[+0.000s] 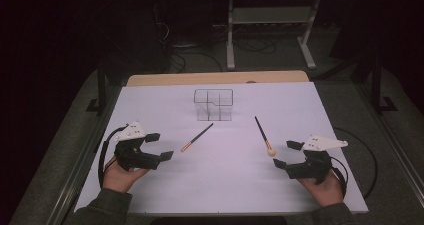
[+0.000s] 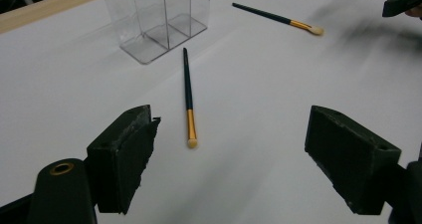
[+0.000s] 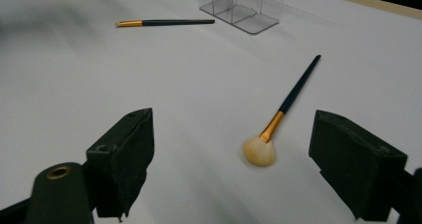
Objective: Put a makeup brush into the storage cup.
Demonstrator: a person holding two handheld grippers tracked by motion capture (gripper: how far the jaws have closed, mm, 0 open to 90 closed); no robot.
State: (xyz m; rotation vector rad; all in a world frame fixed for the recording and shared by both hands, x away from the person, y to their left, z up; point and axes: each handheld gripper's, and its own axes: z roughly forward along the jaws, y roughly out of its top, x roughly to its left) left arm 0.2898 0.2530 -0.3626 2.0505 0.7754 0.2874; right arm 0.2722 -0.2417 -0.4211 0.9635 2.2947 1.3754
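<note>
Brushes lie flat on the bench, both in front of the clear organizer (image 1: 214, 105): thin brush (image 1: 197, 137) nearer the left gripper (image 1: 159, 146), fan brush (image 1: 263, 135) just beside the right gripper (image 1: 287, 153). Both grippers' fingers gape empty, seemingly ready to pick one each.

We count two makeup brushes — a slim one (image 1: 197, 137) and a fluffy-headed one (image 1: 263, 135) — plus one clear organizer (image 1: 214, 105) and two grippers.
</note>
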